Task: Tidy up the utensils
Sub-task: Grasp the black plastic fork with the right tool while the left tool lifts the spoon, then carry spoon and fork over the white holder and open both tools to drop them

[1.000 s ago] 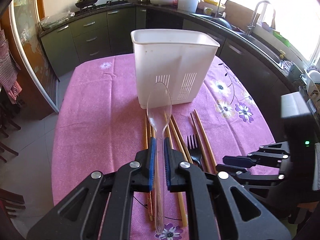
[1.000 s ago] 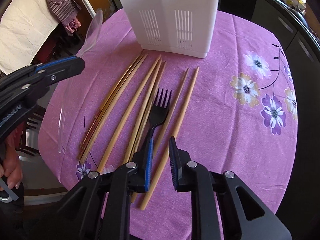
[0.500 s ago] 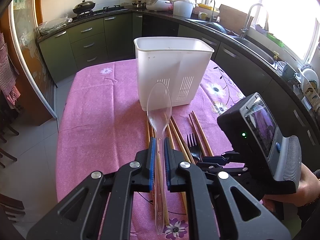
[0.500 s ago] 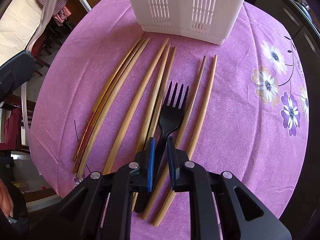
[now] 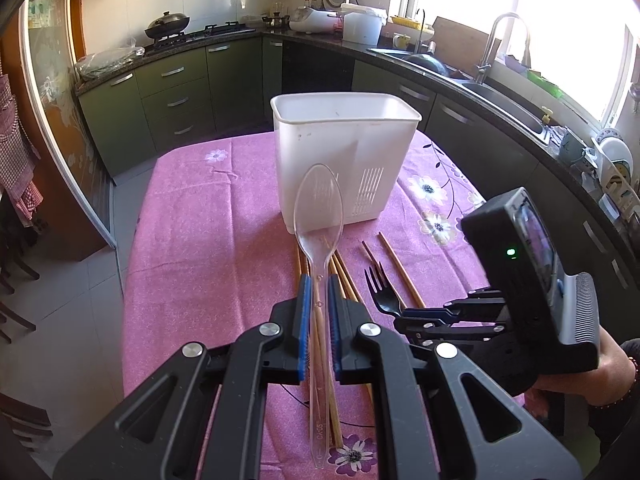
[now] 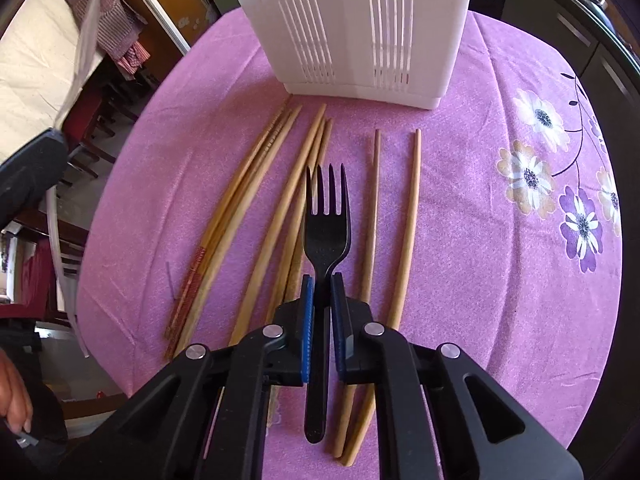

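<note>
My left gripper (image 5: 318, 286) is shut on a clear plastic spoon (image 5: 319, 208) and holds it above the table, bowl pointing at the white slotted utensil holder (image 5: 344, 160). My right gripper (image 6: 321, 286) is shut on a black plastic fork (image 6: 326, 224), tines pointing at the holder (image 6: 352, 28). The fork (image 5: 380, 292) and right gripper (image 5: 444, 316) also show in the left wrist view at the right. Several wooden chopsticks (image 6: 280, 208) lie on the pink cloth below the fork, in front of the holder.
The round table has a pink flowered cloth (image 6: 520, 240). Its edge drops off at the left (image 6: 104, 280) toward chairs and floor. Kitchen counters (image 5: 460, 80) with a sink run behind the table.
My right gripper moved forward over the fork and shut on its handle, lifting it. My left gripper rose with the spoon.
</note>
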Action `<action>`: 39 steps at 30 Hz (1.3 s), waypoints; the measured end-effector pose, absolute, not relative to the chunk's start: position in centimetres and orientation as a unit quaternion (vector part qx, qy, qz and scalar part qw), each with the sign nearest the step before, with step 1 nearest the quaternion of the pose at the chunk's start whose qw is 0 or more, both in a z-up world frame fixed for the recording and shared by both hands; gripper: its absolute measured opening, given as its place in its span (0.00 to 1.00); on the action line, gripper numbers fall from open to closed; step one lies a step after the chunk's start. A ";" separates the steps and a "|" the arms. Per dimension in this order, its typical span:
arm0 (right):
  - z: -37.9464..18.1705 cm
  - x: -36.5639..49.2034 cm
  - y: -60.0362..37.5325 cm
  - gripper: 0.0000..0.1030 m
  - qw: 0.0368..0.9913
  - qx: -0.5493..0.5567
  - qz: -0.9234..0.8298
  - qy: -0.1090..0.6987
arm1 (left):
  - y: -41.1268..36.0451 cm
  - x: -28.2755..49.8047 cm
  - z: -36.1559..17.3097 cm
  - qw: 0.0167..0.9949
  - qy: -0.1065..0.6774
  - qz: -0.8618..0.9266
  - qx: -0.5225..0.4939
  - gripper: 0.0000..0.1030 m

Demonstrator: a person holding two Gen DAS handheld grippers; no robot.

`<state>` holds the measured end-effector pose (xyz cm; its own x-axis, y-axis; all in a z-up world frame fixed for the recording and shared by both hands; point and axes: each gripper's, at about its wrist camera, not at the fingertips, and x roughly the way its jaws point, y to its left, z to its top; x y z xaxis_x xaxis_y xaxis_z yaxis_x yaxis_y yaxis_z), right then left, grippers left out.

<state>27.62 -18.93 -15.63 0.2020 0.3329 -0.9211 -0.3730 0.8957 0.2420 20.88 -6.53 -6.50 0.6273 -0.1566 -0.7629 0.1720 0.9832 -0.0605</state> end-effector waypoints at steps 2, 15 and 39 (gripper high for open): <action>-13.8 27.3 -19.7 0.09 0.786 0.007 0.244 0.568 | -6.3 20.7 -5.4 0.907 0.411 -0.092 0.004 0.08; 3.1 26.3 -27.0 0.09 0.890 0.082 0.295 0.339 | -7.7 24.0 5.2 0.956 0.266 -0.120 -0.018 0.08; -0.6 42.1 -21.1 0.09 0.966 0.014 0.158 0.206 | -9.6 38.1 -1.0 0.975 0.209 -0.065 -0.027 0.09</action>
